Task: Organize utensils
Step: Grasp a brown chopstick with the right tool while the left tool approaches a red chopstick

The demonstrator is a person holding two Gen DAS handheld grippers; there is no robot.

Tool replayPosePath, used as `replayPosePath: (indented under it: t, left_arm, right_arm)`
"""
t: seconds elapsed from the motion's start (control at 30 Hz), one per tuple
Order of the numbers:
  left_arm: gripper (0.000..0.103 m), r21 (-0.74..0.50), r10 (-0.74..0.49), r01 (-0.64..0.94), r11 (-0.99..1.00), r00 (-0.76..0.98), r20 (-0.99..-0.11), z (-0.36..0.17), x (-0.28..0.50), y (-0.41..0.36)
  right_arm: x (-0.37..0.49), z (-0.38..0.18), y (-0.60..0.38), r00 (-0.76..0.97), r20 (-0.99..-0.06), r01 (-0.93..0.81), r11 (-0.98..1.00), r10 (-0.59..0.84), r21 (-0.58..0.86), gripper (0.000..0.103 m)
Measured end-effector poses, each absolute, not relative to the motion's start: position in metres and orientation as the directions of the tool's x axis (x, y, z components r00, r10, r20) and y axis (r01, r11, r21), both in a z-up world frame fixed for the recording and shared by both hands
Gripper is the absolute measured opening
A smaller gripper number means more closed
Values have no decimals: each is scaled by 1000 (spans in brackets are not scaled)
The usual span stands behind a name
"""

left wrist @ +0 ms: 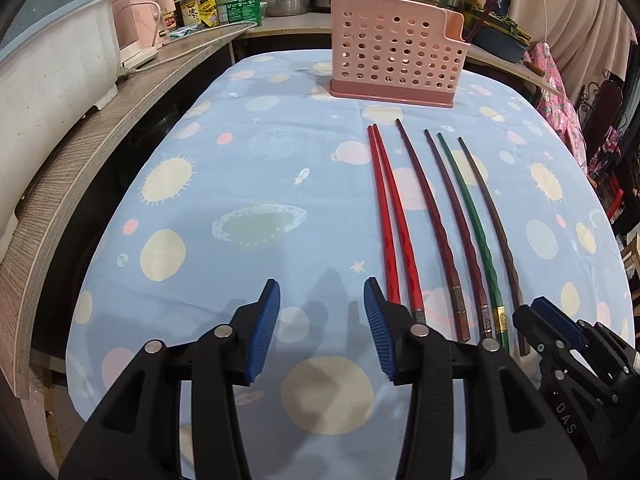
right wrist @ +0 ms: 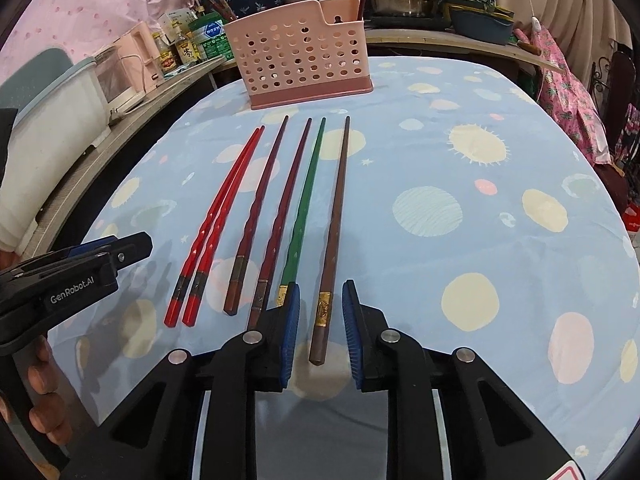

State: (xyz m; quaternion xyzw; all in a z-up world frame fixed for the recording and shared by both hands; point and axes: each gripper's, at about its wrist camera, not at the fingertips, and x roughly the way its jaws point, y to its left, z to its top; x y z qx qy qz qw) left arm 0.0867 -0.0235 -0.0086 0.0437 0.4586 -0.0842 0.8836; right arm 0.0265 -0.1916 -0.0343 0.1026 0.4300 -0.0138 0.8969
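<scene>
Counter (left wrist: pixel 248 184): covered by a light blue cloth printed with planets and suns.

Chopsticks: six lie side by side on the cloth, long axes running from 6 toward 12 o'clock in both wrist views, thin tips toward the holder and thick banded ends toward the grippers.

Red pair (left wrist: pixel 390 216): leftmost, the two sticks touching near their tips.

Dark red chopsticks (left wrist: pixel 434 216): two, just right of the red pair, apart from each other.

Green chopstick (right wrist: pixel 306 204): fifth from the left, close beside the brown one.

Brown chopstick (right wrist: pixel 334 224): rightmost; its thick end lies between the right fingers, and no contact with either pad can be made out.

Pink holder (left wrist: pixel 396 56): perforated, upright at 12 o'clock beyond the tips, well apart from them.

Left gripper (left wrist: pixel 322 332): fingers spread wide, nothing between them, over bare cloth at the 9 o'clock side of the red pair's thick ends.

Right gripper (right wrist: pixel 320 330): fingers parted on either side of the brown chopstick's end; the left pad covers the green chopstick's end.

Background: pots and bottles on shelves behind the holder.
</scene>
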Motion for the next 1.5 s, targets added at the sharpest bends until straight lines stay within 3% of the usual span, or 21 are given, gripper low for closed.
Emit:
replayPosePath:
  t: [0.17,0.43,1.5]
  left_arm:
    - [49,4,-110,197,980,563,-819,-11,86,-27]
    - [56,5,-113,207,978,553,-825,-15,83,-31]
    - [57,7,-127,253,967,509,-851,-38,76,-42]
  right_arm:
    - [26,-39,-192,622,-781,114,980,58,163,10]
    - [23,-40,-193,628,-777,124,980,46,158,8]
    - [14,-41,-196,632,-774,130,979,38,155,7]
